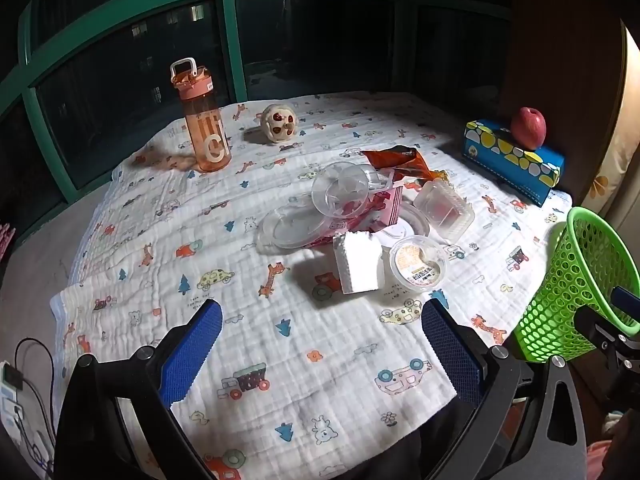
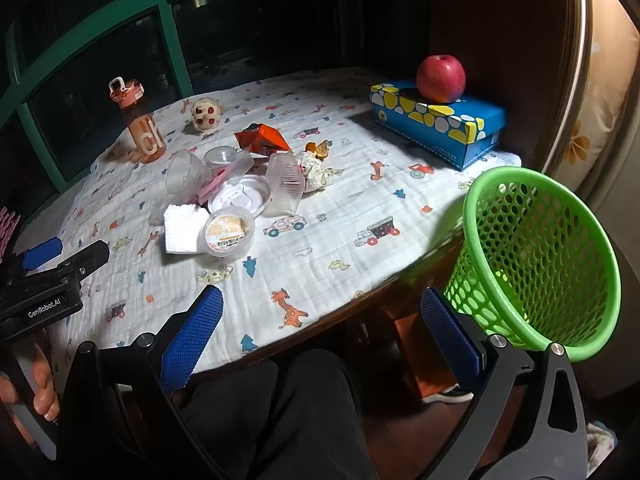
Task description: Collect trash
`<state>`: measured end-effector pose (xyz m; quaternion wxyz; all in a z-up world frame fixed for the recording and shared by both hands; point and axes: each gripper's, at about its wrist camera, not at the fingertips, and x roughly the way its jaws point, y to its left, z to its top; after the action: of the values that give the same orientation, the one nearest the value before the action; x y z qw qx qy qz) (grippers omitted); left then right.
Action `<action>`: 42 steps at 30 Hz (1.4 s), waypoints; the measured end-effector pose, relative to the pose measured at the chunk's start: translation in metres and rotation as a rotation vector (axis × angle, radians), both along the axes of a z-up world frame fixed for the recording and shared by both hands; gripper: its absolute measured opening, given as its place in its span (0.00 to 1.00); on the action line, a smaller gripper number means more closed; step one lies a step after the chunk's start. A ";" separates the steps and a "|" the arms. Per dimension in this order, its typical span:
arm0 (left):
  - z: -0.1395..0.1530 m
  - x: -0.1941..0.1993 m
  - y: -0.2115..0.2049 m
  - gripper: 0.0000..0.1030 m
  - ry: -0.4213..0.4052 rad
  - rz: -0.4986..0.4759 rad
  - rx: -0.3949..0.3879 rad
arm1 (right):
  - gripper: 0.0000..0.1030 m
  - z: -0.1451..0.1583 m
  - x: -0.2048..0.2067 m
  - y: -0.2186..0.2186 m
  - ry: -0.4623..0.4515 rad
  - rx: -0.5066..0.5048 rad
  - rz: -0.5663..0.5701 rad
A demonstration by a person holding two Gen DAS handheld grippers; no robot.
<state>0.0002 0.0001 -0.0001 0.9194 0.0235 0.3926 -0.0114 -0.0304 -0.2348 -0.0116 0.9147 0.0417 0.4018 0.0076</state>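
A heap of trash lies mid-table: a white foam block (image 1: 357, 263) (image 2: 182, 228), a round lidded cup (image 1: 418, 263) (image 2: 231, 231), clear plastic cups (image 1: 341, 194) (image 2: 185, 178), a clear box (image 1: 444, 209) (image 2: 285, 190), a red wrapper (image 1: 400, 160) (image 2: 262, 140) and crumpled paper (image 2: 316, 172). A green mesh basket (image 1: 576, 284) (image 2: 536, 256) hangs tilted beside the table's right edge. My left gripper (image 1: 320, 340) is open and empty, short of the foam block; it also shows in the right wrist view (image 2: 60, 256). My right gripper (image 2: 320, 328) is open and empty over the table's near edge, left of the basket.
An orange water bottle (image 1: 202, 120) (image 2: 140, 120) and a small skull-like toy (image 1: 279, 123) (image 2: 205, 116) stand at the back. A red apple (image 1: 528, 127) (image 2: 441, 79) sits on a blue box (image 1: 512, 160) (image 2: 436, 124) at the back right. A printed cloth (image 1: 280, 340) covers the table.
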 end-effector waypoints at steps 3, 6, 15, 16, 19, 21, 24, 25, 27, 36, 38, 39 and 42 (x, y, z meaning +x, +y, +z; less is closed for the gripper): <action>0.000 0.000 0.000 0.94 -0.001 -0.002 -0.001 | 0.95 0.001 -0.001 0.000 -0.001 0.000 0.000; 0.001 -0.001 0.000 0.94 0.001 -0.004 -0.001 | 0.95 0.000 0.000 0.000 0.001 0.001 -0.001; -0.002 -0.001 -0.006 0.94 0.000 -0.006 0.000 | 0.95 0.000 0.000 0.000 -0.002 0.000 -0.003; -0.002 -0.001 -0.006 0.94 0.000 -0.005 0.000 | 0.95 0.001 -0.001 -0.001 -0.004 0.000 -0.006; -0.003 -0.001 -0.005 0.94 0.000 -0.005 -0.002 | 0.95 0.003 -0.002 -0.001 -0.006 -0.004 -0.011; -0.004 -0.001 -0.004 0.94 0.001 -0.005 -0.003 | 0.95 0.002 -0.001 -0.002 -0.008 -0.008 -0.016; -0.001 0.000 -0.006 0.94 0.004 -0.004 -0.010 | 0.95 0.002 -0.002 -0.002 -0.009 -0.010 -0.019; -0.001 0.000 -0.006 0.94 0.004 -0.004 -0.011 | 0.95 0.003 -0.002 -0.002 -0.010 -0.010 -0.020; -0.001 0.000 -0.006 0.94 0.004 -0.005 -0.011 | 0.95 0.004 -0.003 -0.002 -0.011 -0.012 -0.021; -0.002 0.002 -0.011 0.94 0.008 -0.015 -0.016 | 0.95 0.004 -0.003 -0.005 -0.011 -0.014 -0.030; -0.002 0.002 -0.012 0.94 0.008 -0.018 -0.017 | 0.95 0.004 -0.004 -0.005 -0.011 -0.014 -0.031; -0.002 0.002 -0.013 0.94 0.008 -0.020 -0.017 | 0.95 0.004 -0.004 -0.005 -0.010 -0.014 -0.032; -0.002 0.003 -0.013 0.94 0.010 -0.022 -0.019 | 0.95 0.004 -0.003 -0.007 -0.009 -0.011 -0.035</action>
<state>0.0028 -0.0133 -0.0022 0.9174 0.0189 0.3967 -0.0253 -0.0338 -0.2413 -0.0077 0.9168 0.0434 0.3969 -0.0105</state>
